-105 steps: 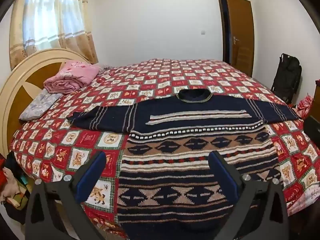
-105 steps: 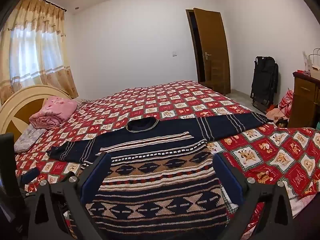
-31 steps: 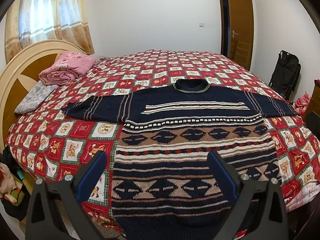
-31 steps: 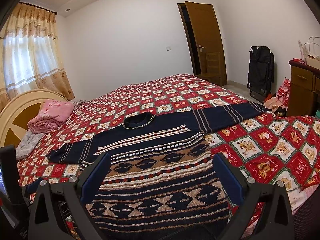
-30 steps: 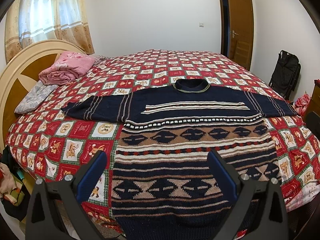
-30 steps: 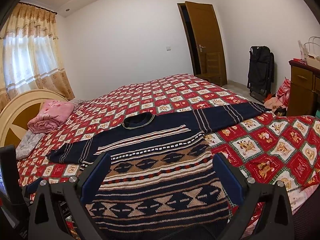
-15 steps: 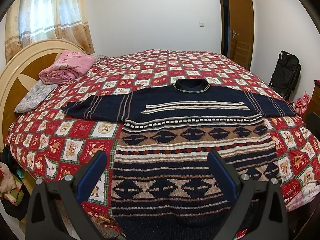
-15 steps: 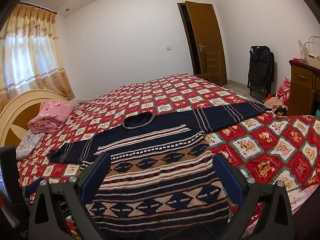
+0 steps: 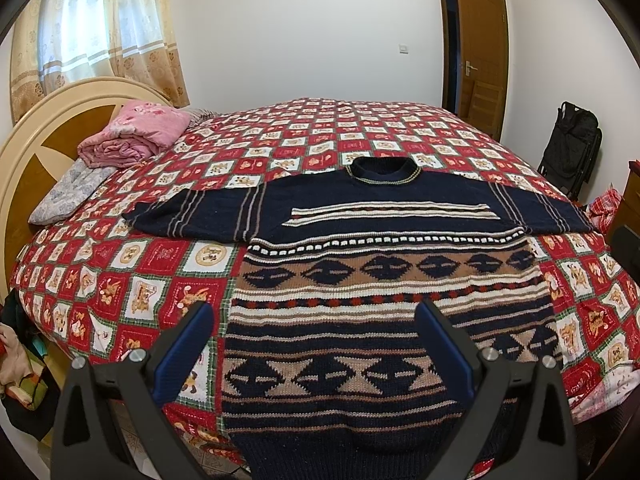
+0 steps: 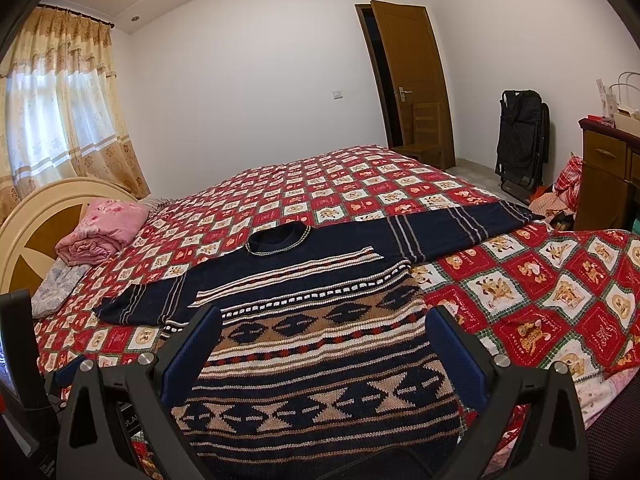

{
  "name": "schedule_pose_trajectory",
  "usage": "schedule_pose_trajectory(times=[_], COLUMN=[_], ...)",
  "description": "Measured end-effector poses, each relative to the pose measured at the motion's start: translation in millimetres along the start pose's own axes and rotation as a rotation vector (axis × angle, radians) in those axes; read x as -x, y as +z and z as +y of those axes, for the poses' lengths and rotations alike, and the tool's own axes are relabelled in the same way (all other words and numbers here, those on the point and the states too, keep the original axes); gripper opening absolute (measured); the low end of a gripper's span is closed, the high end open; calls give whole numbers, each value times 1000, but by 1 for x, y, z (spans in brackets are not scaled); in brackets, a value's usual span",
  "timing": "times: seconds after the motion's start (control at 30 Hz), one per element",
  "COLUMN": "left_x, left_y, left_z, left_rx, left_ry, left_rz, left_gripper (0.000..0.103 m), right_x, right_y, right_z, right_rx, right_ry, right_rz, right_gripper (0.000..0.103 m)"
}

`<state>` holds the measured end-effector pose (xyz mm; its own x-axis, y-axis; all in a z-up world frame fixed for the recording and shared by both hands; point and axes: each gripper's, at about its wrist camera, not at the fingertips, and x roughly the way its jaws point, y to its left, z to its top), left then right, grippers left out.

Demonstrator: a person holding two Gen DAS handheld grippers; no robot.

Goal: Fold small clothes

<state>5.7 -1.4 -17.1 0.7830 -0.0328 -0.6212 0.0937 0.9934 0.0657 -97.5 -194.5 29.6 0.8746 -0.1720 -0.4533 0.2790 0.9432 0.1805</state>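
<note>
A navy knitted sweater [image 9: 360, 264] [image 10: 304, 332] with tan, white and red bands lies flat, front up, on the bed, collar away from me and both sleeves spread sideways. Its hem hangs over the near edge of the bed. My left gripper [image 9: 314, 320] hovers open above the lower part of the sweater, nothing between its blue pads. My right gripper [image 10: 324, 320] is open as well, above the same lower part, a little to the right. Neither touches the cloth.
The bed carries a red patchwork quilt [image 9: 132, 280] [image 10: 540, 292]. A folded pink blanket [image 9: 132, 132] and a grey pillow [image 9: 68, 192] lie by the headboard [image 9: 36, 128]. A door [image 10: 408, 76], a black folded chair [image 10: 520, 140] and a wooden cabinet [image 10: 608, 172] stand to the right.
Over the last 3.5 s both grippers rose a little and came nearer, so the sweater shows more from above. In the last second nothing has visibly moved.
</note>
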Motion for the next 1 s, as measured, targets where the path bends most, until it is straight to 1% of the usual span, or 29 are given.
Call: schedule_pose_trajectory(times=[0.2,0.4,0.57,0.7,0.8,0.87,0.9,0.93,0.97,1.0], left_x=[-1,-11,-25,-38,-52,-63,-68,-73,-79,-84], left_y=[0,-5,-1,7,14,21,25,30,35,38], left_z=[0,-2,-4,-1,-3,-9,-10,-13,-16,-17], left_rx=[-1,5,1,5,-17,-50,-61,-71,-76,-78], left_ry=[0,1,-13,-41,-41,-47,-45,-44,-46,-47], left_rz=[1,22,41,34,33,38,42,45,48,52], left_gripper=[102,102,102,102,102,102,102,102,103,103], right_x=[-2,-9,-24,-45,-66,-79,-86,-94,-100,-111], right_y=[-2,-3,7,12,21,32,39,48,54,62], right_z=[0,-5,-32,-76,-124,-165,-190,-216,-233,-257], right_rx=[-7,-28,-78,-185,-289,-357,-389,-409,-417,-440], right_ry=[-1,-13,-58,-105,-140,-192,-236,-289,-312,-339], right_rz=[7,24,36,76,123,132,134,126,121,127], right_gripper=[102,102,102,102,102,102,102,102,102,102])
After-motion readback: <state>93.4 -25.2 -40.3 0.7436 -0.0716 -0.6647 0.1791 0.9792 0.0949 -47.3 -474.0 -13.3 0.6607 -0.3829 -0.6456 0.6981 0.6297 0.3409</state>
